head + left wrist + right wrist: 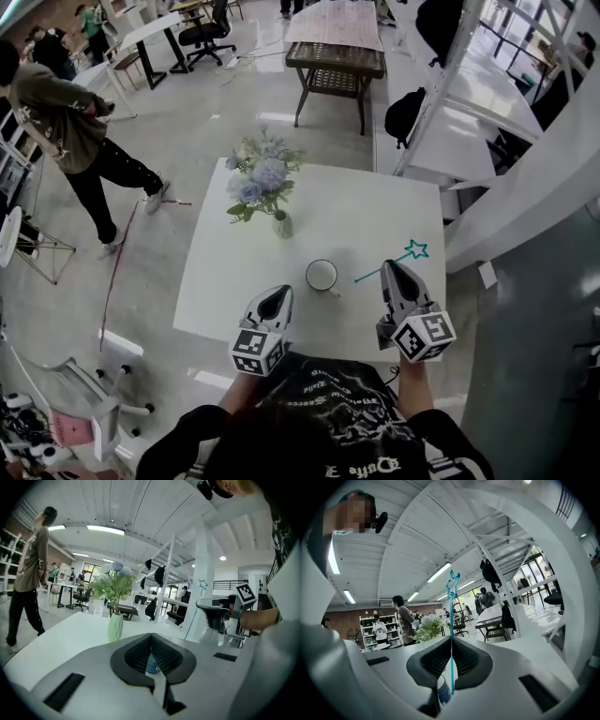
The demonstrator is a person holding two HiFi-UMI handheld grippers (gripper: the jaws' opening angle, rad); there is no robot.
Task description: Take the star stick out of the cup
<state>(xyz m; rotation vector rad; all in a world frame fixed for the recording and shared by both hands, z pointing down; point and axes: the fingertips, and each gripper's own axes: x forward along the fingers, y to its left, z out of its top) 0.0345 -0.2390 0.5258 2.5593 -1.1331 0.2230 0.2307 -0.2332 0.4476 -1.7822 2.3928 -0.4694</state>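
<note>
Two grippers worked over the near edge of a white table (pixel 394 206). The right gripper (pixel 395 277) was clenched on the thin teal shaft of the star stick (pixel 415 249). Its pads pinched the shaft partway along, so the star end jutted past the jaws and the plain end trailed back toward the cup (pixel 322 275). In the head view that plain end lay just beside the cup's rim without touching it, so the stick looked clear of the cup. A grip partway along the shaft probably kept so light a rod from swinging.

The left gripper (pixel 277 298) had its jaws closed together on nothing. It hung short of the cup on its near left side, seemingly on standby rather than steadying it. The cup stood upright and alone.

Beyond it stood a pale green vase (pixel 282 225) of blue and white flowers; the rest of the tabletop was bare. Farther off lay a polished grey floor, with a person (pixel 66 122) walking at the left. A wicker table (pixel 335 58) stood straight ahead, with desks and office chairs behind, and white steel framework (pixel 525 183) rose at the right.
</note>
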